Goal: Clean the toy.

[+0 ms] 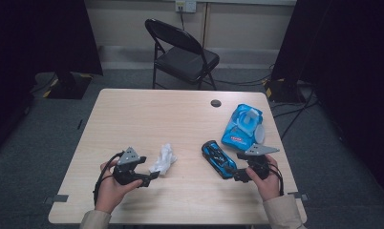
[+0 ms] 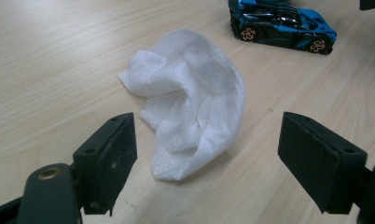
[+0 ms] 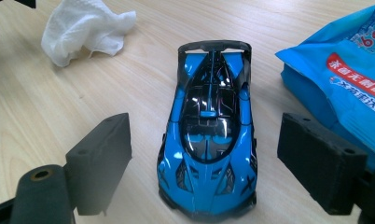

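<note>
A crumpled white wipe (image 1: 164,159) lies on the wooden table (image 1: 156,114), left of a blue and black toy car (image 1: 218,158). My left gripper (image 1: 153,175) rests low beside the wipe with its jaws open. In the left gripper view the wipe (image 2: 190,93) sits just ahead of and partly between the jaws of that gripper (image 2: 206,142), which do not touch it; the car (image 2: 281,25) is farther off. My right gripper (image 1: 235,174) is open at the car's near end. In the right gripper view the car (image 3: 209,121) lies lengthwise between the spread jaws, untouched.
A blue pack of wet wipes (image 1: 242,125) with its white lid flipped open lies right of the car and close to my right gripper (image 3: 204,140). A dark cable grommet (image 1: 216,103) sits near the table's far edge. A black folding chair (image 1: 183,52) stands beyond the table.
</note>
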`<act>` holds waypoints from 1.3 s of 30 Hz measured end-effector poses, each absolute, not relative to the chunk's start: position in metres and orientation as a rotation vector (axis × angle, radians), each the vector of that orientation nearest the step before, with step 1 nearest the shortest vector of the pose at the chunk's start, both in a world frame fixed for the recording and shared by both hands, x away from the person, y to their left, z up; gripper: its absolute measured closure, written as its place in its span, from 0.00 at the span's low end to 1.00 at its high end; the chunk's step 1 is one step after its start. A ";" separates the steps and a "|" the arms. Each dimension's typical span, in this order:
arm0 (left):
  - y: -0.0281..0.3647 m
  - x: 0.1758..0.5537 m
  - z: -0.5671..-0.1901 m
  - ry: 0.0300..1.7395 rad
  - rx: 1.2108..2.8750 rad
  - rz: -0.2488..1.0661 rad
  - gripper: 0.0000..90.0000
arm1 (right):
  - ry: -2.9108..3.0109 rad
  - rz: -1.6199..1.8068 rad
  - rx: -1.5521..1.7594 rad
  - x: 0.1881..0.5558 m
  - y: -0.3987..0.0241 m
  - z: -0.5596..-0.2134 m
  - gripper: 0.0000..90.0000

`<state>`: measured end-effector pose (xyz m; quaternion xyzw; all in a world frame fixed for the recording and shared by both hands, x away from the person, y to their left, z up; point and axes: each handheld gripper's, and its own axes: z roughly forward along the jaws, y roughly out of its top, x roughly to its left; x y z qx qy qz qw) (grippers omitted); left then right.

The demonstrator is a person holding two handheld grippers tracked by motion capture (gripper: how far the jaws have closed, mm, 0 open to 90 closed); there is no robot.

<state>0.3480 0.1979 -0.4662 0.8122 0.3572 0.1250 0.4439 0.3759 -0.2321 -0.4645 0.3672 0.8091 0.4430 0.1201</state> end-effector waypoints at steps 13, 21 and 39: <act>0.212 0.329 -0.481 0.908 2.023 0.291 0.20 | 2.383 1.281 1.078 0.358 -0.247 -0.475 0.19; 0.219 0.323 -0.487 0.924 2.025 0.287 0.20 | 2.381 1.270 1.125 0.351 -0.259 -0.487 0.20; 0.244 0.310 -0.498 0.959 2.028 0.276 0.20 | 2.410 1.214 1.138 0.343 -0.271 -0.501 0.20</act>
